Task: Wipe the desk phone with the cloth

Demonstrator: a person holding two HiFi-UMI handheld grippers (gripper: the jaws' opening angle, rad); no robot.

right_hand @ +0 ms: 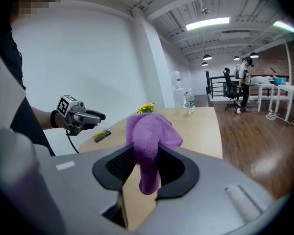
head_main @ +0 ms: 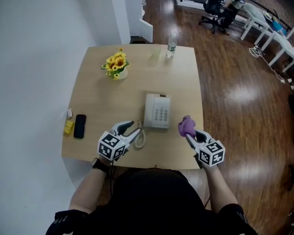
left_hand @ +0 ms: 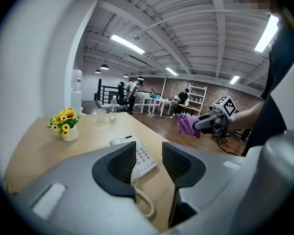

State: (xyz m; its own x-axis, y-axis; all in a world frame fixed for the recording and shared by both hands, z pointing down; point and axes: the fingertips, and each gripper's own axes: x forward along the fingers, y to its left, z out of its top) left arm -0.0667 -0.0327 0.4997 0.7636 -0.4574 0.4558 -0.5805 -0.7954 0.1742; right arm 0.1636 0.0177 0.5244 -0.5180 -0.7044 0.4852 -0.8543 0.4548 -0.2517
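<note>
our left gripper (left_hand: 148, 164): jaws released and spread, nothing between them. through the gap we see part of the desk phone; the left jaw covers its near left side.
our right gripper (right_hand: 146, 166): jaws clenched on the purple cloth (right_hand: 149, 131), which bulges above them, hangs below and hides most of the pads.
cloth's place: held off the table near its right front corner, just right of the phone and apart from it.
coiled cord (head_main: 140, 140): loops by our left gripper's tips; we cannot tell whether they touch.
desk phone (head_main: 157, 110): white, flat on the table between our two grippers.
table (head_main: 98, 94): light wood; our body cuts off its near edge.
left edge: a flat black slab (head_main: 79, 126) and a yellow item (head_main: 68, 127), too small to name.
sunflower pot (head_main: 116, 66): far left.
bottle (head_main: 171, 46): at the far edge; something clear beside it is hard to make out.
</note>
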